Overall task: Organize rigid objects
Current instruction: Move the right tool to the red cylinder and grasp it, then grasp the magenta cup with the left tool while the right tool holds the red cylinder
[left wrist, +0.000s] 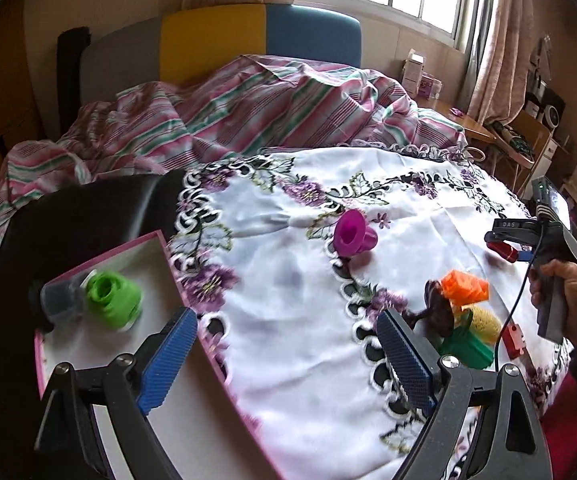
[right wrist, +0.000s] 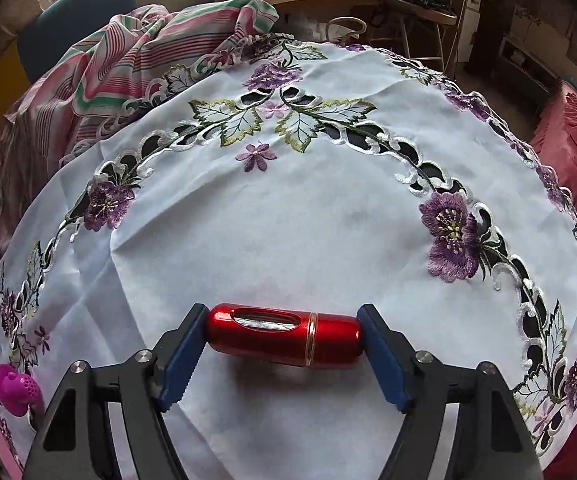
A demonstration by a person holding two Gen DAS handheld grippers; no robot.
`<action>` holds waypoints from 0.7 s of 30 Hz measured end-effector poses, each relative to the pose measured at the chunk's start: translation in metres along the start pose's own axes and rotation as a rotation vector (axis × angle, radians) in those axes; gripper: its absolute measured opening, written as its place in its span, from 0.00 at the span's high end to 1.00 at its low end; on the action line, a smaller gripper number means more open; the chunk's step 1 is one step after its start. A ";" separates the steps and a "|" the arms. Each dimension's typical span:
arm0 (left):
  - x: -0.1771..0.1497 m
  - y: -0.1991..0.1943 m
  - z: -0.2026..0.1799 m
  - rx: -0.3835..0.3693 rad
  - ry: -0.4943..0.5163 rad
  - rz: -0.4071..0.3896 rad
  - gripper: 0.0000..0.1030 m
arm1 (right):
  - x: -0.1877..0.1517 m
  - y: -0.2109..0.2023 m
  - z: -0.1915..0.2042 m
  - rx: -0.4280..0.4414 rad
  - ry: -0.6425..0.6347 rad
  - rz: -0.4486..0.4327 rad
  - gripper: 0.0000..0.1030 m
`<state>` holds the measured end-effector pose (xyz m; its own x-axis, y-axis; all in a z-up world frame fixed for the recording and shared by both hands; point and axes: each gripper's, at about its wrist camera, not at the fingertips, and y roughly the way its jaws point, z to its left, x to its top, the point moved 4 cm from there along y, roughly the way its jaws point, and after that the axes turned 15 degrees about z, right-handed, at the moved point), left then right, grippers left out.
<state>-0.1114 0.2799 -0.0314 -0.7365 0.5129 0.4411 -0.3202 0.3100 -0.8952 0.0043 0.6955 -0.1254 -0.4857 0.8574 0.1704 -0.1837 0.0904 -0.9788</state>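
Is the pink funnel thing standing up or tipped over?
Tipped over. The pink funnel lies on its side on the tablecloth, its wide mouth facing sideways toward the box, not upward.

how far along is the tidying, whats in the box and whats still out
Early on. Done: a green piece and a grey piece lie in the pink-rimmed box. In hand: the right tool grips a red capsule end to end. Left: the magenta funnel and a cluster of orange, brown, yellow and green pieces on the cloth. The left tool is open, empty.
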 end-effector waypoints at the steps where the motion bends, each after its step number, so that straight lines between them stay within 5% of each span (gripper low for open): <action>1: 0.006 0.006 -0.002 0.003 0.007 0.008 0.11 | 0.000 -0.002 0.001 -0.004 -0.002 -0.005 0.26; 7: 0.032 0.041 -0.012 -0.029 0.017 0.065 0.12 | 0.002 -0.019 0.007 -0.009 -0.030 -0.063 0.26; 17: 0.069 0.093 -0.049 -0.057 0.104 0.121 0.31 | 0.005 -0.032 0.011 0.041 -0.040 -0.100 0.26; 21: 0.078 0.104 -0.056 -0.058 0.102 0.126 0.31 | 0.005 -0.036 0.014 0.054 -0.048 -0.110 0.26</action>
<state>-0.1687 0.3971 -0.0860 -0.7037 0.6279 0.3325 -0.1923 0.2822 -0.9399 -0.0031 0.6895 -0.0875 -0.5004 0.8184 0.2827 -0.2834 0.1537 -0.9466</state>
